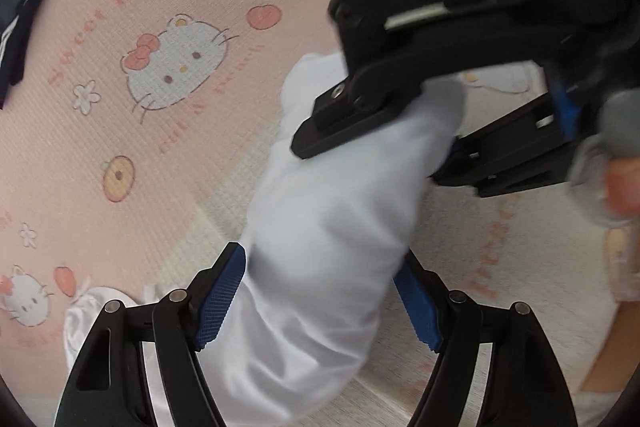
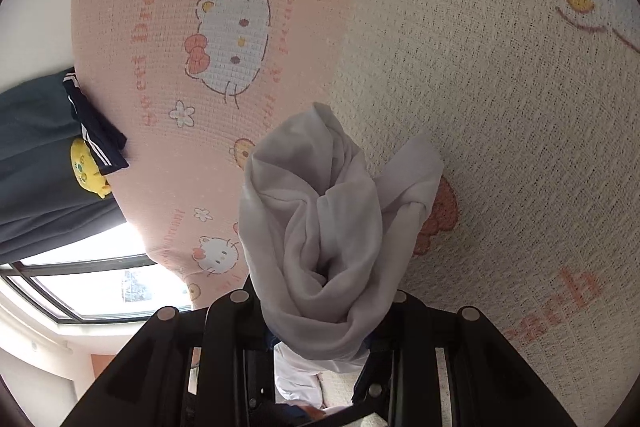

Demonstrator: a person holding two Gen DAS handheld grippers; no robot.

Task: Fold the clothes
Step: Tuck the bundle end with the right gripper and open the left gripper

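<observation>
Right tongs (image 2: pixel 320 291) pinching white garment (image 2: pixel 320 227), pink blanket (image 2: pixel 132 27) reading "Sweet Dream"

Soft daylight is washing over my pink cartoon-printed woven bedspread (image 1: pixel 132 155), leaving hardly any shadows. Through my left wrist camera, the bunched white cotton garment (image 1: pixel 320 247) and the black plastic right gripper (image 1: pixel 400 147) are smearing with motion blur. My right wrist camera is staying sharp, though the bright glass window (image 2: pixel 100 283) at lower left is blowing out to glare. Both fisheye views are bending at their dark rounded edges.
</observation>
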